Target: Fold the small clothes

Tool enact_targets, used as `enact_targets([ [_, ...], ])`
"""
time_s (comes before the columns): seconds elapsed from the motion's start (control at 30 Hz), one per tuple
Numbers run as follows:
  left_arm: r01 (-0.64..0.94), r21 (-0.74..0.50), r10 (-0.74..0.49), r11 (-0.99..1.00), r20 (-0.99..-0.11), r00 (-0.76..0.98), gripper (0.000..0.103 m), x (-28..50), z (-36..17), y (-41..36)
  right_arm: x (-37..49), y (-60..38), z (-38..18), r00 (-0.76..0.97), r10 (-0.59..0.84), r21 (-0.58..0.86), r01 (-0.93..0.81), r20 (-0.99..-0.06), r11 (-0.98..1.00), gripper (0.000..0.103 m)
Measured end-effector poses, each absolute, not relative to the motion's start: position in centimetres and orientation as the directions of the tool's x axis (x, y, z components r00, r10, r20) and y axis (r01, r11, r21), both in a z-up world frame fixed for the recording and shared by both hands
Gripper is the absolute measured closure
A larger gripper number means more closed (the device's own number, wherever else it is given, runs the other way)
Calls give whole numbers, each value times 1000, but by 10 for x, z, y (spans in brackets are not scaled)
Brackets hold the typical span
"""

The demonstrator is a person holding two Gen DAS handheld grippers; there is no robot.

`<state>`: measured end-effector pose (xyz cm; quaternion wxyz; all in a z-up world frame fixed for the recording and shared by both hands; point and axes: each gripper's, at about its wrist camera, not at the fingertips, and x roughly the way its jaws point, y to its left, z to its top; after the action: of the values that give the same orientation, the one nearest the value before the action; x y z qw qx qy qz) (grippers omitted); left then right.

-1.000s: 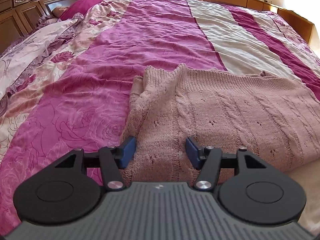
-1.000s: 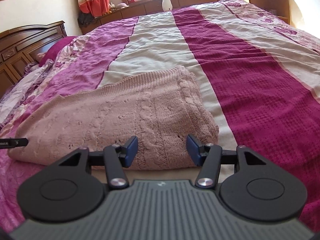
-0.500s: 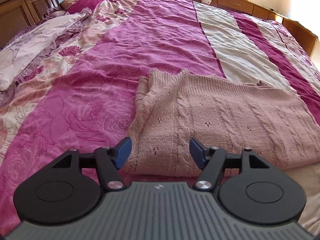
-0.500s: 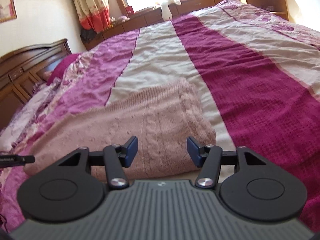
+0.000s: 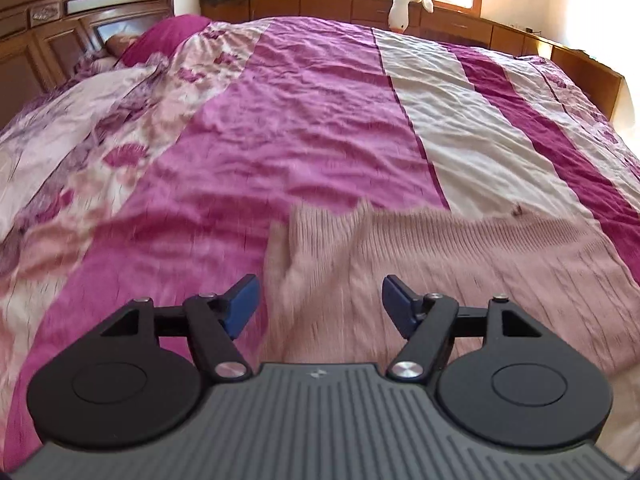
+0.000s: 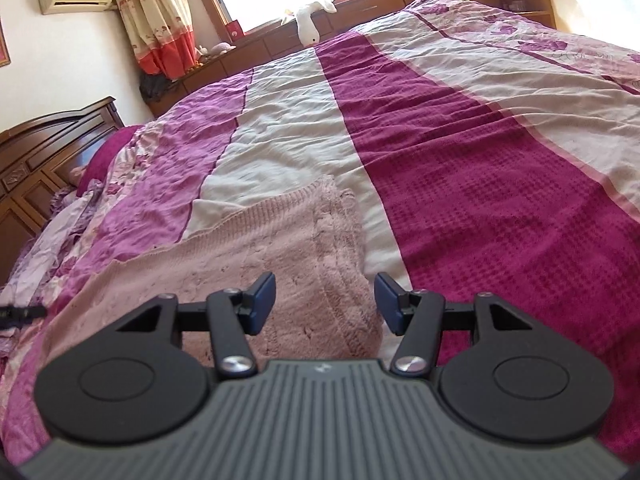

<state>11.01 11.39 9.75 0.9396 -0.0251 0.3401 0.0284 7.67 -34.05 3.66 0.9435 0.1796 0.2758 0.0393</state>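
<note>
I see the pink knitted sweater lying flat on the bed, near the bed's near edge, spread across the purple, cream and magenta stripes of the cover. My left tongs hang above its left end with the jaws wide apart and nothing between them; my right tongs hang above its right end, equally wide open and empty. I judge the knit thick, soft and floppy, with some weight for its bulk: it will sag and stretch if I lift it by one point, and the open cable stitch could snag on a pad. It seems already doubled at the right end, so I would pinch both layers together at the near corners, one per side, deep enough to catch the ribbed hem rather than a single loop.
</note>
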Motion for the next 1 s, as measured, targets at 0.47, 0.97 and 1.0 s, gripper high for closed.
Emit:
enact_targets([
  [0.47, -108, -54, 34, 993, -733, 679, 56, 221, 46, 142, 81, -334, 14, 819, 155, 336, 49, -552, 941, 44],
  [0.97, -116, -28, 65, 993, -689, 722, 94, 229, 31, 153, 79, -331, 7, 820, 153, 318, 37, -552, 947, 45],
  [1.0, -119, -31, 65, 992, -689, 722, 94, 228, 29, 153, 79, -331, 7, 820, 153, 319, 38, -552, 947, 45],
])
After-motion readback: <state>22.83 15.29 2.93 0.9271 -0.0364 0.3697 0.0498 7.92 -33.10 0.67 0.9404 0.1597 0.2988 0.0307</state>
